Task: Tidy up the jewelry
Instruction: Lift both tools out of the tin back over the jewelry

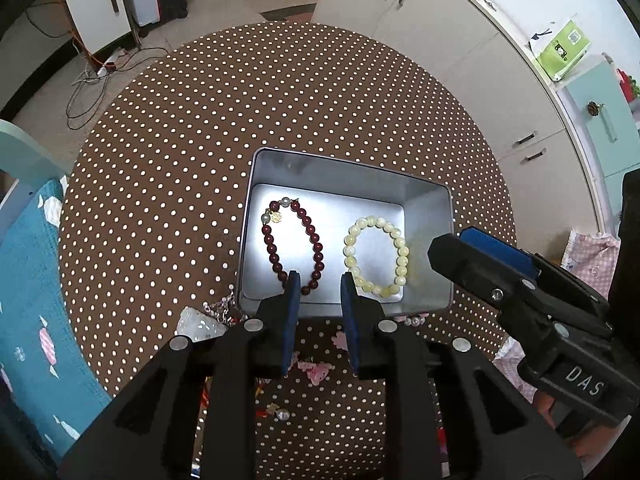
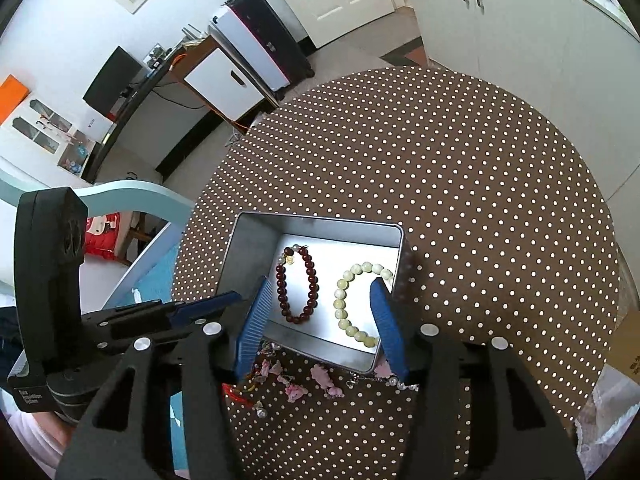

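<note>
Jewelry is partly sorted: a dark red bead bracelet (image 1: 294, 246) and a pale yellow bead bracelet (image 1: 378, 256) are laid side by side, apart, on the floor of an open metal tin (image 1: 348, 168) set on the dotted worktop (image 1: 168, 184). More pieces, pink charms (image 2: 296, 380) and a pearl chain (image 2: 400, 382) among them, are left loose on the worktop just beside the tin's near wall.

Both tongs are held above the near edge of the tin, pointed steeply down. The left tongs (image 1: 320, 284) are parted narrowly with nothing between the pads; the right tongs (image 2: 318, 308) are spread wider and are likewise empty.

The step in hand is judged to be a move to the loose pile. A single piece should be singled out and pinched at a firm bead or clasp, not at a tangle, so that neighbours are not dragged along. The tin's wall should be cleared on the way in, and the piece set down in free space away from the two bracelets.
</note>
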Tool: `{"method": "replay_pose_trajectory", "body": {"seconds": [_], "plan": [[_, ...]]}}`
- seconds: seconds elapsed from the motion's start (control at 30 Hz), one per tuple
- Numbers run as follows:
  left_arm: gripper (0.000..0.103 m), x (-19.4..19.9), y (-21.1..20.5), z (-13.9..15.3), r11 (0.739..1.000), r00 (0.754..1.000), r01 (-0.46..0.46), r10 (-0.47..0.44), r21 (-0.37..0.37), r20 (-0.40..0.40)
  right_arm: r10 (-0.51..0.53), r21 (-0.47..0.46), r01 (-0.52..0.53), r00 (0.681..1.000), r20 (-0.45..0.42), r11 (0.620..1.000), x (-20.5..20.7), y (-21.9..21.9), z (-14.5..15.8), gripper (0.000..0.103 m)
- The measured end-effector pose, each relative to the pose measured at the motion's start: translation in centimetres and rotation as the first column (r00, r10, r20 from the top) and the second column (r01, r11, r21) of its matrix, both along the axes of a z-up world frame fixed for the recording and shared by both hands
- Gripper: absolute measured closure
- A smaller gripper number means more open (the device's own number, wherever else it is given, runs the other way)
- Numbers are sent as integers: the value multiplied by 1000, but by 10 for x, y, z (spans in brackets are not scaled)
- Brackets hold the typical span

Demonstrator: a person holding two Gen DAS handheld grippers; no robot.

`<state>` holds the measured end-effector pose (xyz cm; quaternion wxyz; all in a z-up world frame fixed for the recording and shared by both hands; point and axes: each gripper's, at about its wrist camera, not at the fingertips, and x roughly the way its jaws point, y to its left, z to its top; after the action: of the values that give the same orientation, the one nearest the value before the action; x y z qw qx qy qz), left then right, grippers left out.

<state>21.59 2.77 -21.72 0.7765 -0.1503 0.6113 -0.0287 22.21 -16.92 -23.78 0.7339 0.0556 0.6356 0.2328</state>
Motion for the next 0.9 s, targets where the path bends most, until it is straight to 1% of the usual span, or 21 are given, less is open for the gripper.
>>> {"method": "replay_pose_trajectory", "body": {"seconds": [0.23, 0.33, 0.43, 0.57, 0.63, 0.7, 0.9], "plan": [[82, -14, -6, 12, 1000, 1000, -22, 22, 14, 6, 6, 0, -6, 1000, 20, 1000, -8, -8, 12, 54], [79, -20, -7, 13, 999, 999, -36, 36, 17, 5, 6, -3, -6, 1000, 18, 1000, -12, -11, 12, 54], [78, -31, -7, 12, 999, 999, -48, 48, 19, -4, 18, -9, -18, 1000, 14, 1000, -20, -12, 12, 54], [74, -52, -4, 6, 997, 997, -71, 72, 24, -40, 65, -11, -65, 998, 9, 998, -32, -9, 11, 54], [74, -64, 0, 1, 996, 994, -90, 92, 26, -64, 85, -9, -85, 996, 2, 996, -36, -7, 10, 54], [67, -73, 4, -3, 993, 989, -114, 116, 25, -88, 116, 2, -116, 993, -8, 993, -43, -5, 8, 54], [67, -101, 14, -23, 981, 968, -194, 191, -4, -162, 192, -6, -192, 980, -45, 981, -58, 5, -4, 54]]}}
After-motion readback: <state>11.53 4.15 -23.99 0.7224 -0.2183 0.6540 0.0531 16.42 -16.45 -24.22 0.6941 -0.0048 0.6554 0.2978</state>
